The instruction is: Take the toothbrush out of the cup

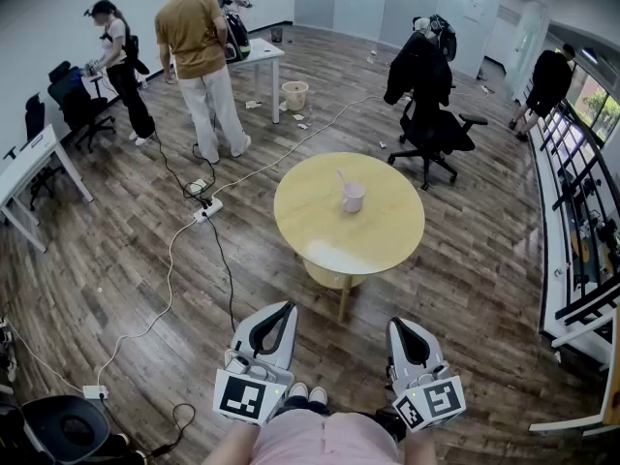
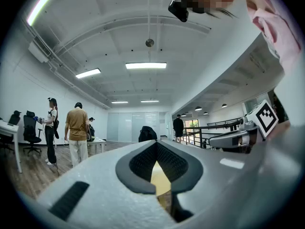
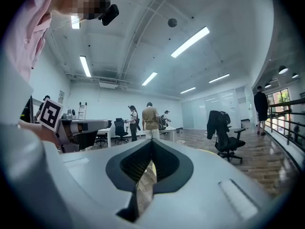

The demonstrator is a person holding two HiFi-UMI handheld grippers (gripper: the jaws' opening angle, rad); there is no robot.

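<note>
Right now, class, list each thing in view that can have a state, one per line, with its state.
toothbrush: leaning in the cup, not yet taken out.
cup: upright on the round table.
left gripper: shut, empty, short of the round table.
right gripper: shut, empty, short of the round table.
office chair: unoccupied, dark jacket draped over its back.

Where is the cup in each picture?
Head view: the cup stands on the round table, a little above the picture's middle.
Left gripper view: not in it.
Right gripper view: not in it.
Shared landmark: the black chair draped with a jacket, upper right in the head view, at the centre in the left gripper view, and at the right in the right gripper view.
</note>
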